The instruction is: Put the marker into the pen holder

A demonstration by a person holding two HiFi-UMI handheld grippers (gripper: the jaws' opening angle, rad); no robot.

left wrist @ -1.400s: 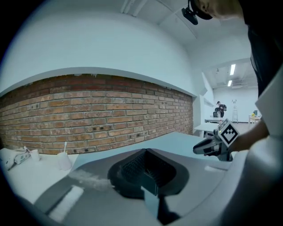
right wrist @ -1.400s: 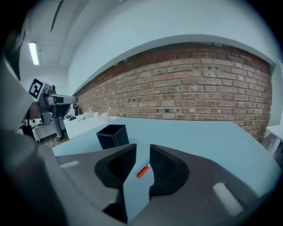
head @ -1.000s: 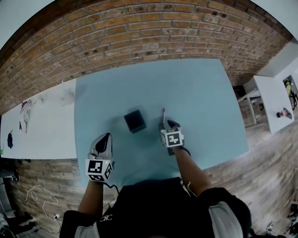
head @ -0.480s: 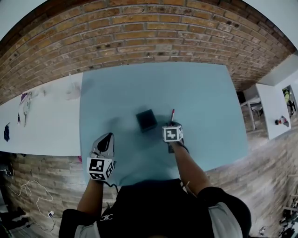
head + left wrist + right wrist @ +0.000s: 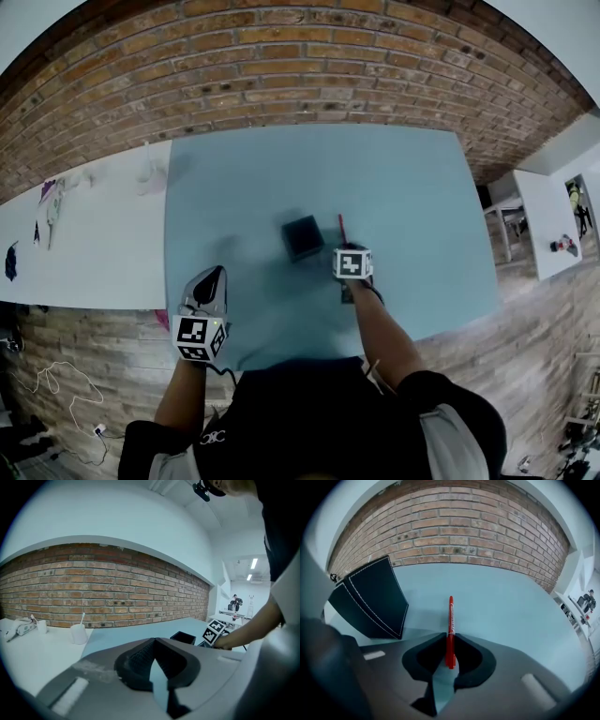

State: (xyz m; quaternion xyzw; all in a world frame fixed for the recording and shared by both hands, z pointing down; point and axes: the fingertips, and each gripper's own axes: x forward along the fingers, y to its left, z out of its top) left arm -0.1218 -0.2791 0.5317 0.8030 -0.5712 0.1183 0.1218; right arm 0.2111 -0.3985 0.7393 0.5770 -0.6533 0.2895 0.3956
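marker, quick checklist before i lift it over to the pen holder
1. Marker between the right gripper jaws: ok; they are closing, pads meeting it on both sides.
2. Grip firm: cannot tell; it is held near its back end, most of it sticking out ahead.
3. Pen holder upright, top open: ok.
4. Way to the holder clear: ok; it stands just left of the marker, apart from it.
5. Left gripper out of the way: ok; shut, empty, well back.
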